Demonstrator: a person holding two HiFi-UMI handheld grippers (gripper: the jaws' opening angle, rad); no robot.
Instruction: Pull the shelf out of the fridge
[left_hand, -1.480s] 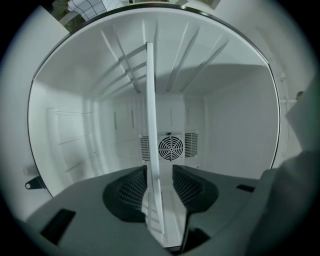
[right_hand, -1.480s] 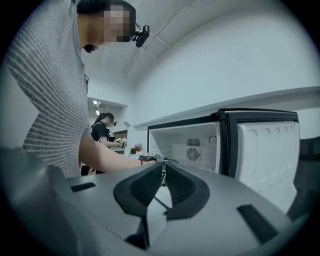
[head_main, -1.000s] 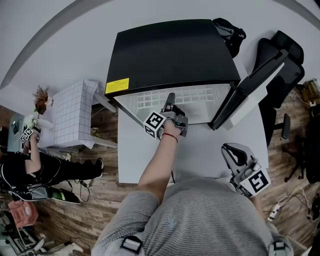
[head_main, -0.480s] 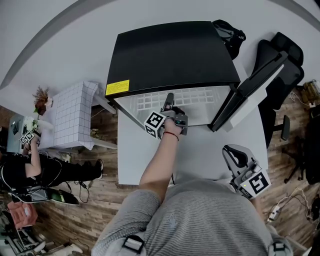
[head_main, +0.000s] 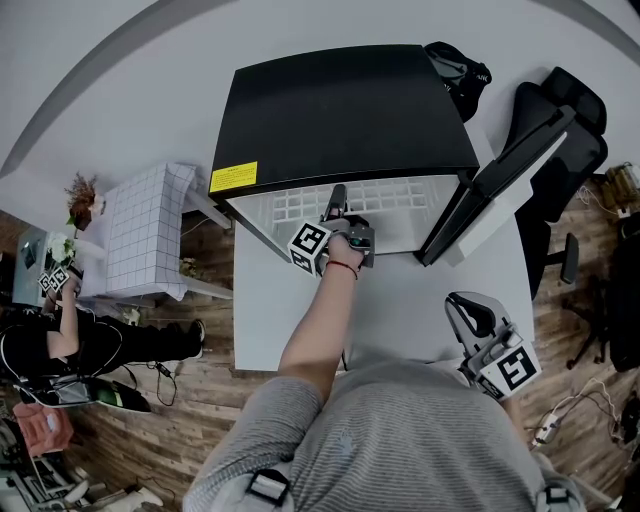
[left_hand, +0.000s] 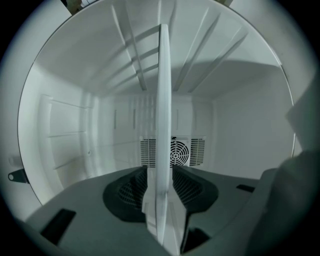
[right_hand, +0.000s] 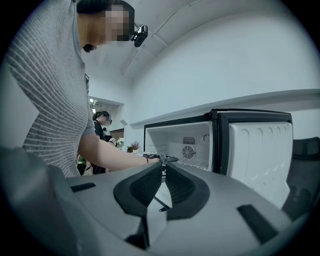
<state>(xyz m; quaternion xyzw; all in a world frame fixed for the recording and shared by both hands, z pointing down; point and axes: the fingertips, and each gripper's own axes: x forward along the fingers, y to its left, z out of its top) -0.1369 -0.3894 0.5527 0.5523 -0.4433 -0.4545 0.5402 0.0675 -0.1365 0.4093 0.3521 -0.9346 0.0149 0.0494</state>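
Head view, left: a small table (head_main: 140, 235) under a checked cloth stands beside the fridge.

Centre: the fridge (head_main: 340, 110), black-topped with a yellow label (head_main: 234, 176) at its front left corner, sits on a white table (head_main: 420, 300) with its mouth toward the person. The shelf (head_main: 410, 195), a white wire grid, lies flat in the mouth. Its long axis runs across the fridge's width and its front edge faces the person. The left gripper (head_main: 338, 198) meets that front edge left of its middle.

Left gripper view: the shelf (left_hand: 163, 125) shows edge-on as an upright white band running toward the rear fan grille (left_hand: 182, 152). The left gripper (left_hand: 161, 172) has its jaws clamped on the band, one pad on each face.

Right: the fridge door (head_main: 500, 190) stands open. The right gripper (head_main: 470, 310) is held low over the table's near right corner, well apart from the shelf. In its own view the right gripper (right_hand: 163, 167) has its jaws closed together at the tips, with nothing between them.

Far right: an office chair (head_main: 585, 130).
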